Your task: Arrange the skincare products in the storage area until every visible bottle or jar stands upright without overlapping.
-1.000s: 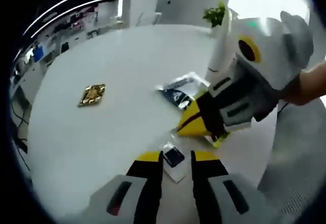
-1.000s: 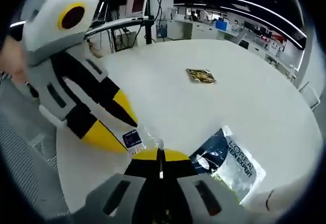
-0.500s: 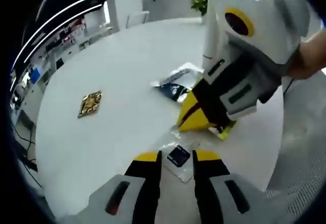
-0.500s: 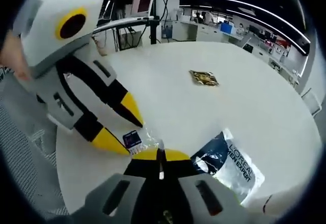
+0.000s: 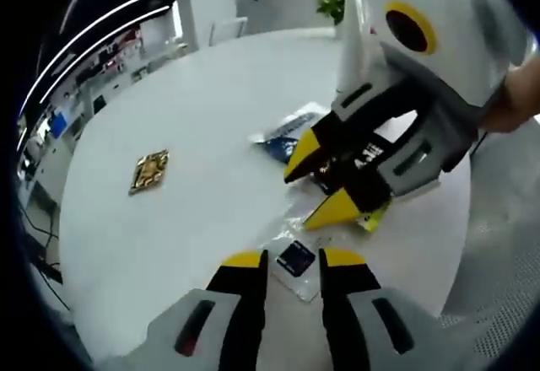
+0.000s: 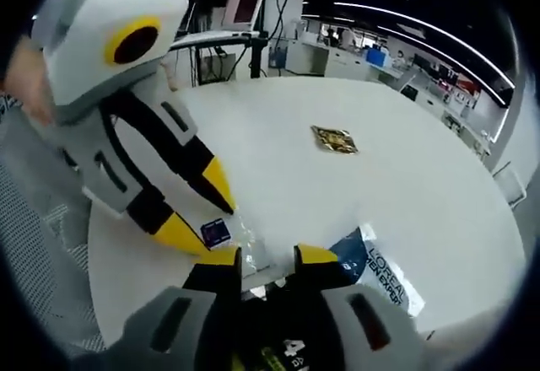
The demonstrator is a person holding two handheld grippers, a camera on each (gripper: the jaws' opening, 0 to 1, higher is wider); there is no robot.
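A small clear sachet with a dark blue square [image 5: 294, 258] lies flat on the round white table [image 5: 194, 219], between my left gripper's [image 5: 294, 261] yellow-tipped jaws, which stand apart. In the right gripper view, the same sachet [image 6: 243, 238] lies at the left gripper's [image 6: 216, 226] tips. My right gripper [image 6: 268, 257] is open just above the table. In the left gripper view the right gripper [image 5: 316, 184] reaches in from the right with spread jaws. A blue-and-white L'Oreal sachet [image 6: 378, 275] lies beside it. A gold sachet [image 5: 152, 171] lies farther off.
A yellow-green packet [image 5: 371, 217] peeks out under the right gripper. A white tall container [image 5: 350, 51] and a potted plant [image 5: 332, 4] stand at the table's far side. A grey mesh chair [image 5: 498, 261] is beside the near edge. A hand [image 5: 506, 110] holds the right gripper.
My right gripper's jaws, shut in both earlier frames, have opened. The left gripper has stayed over the small sachet.
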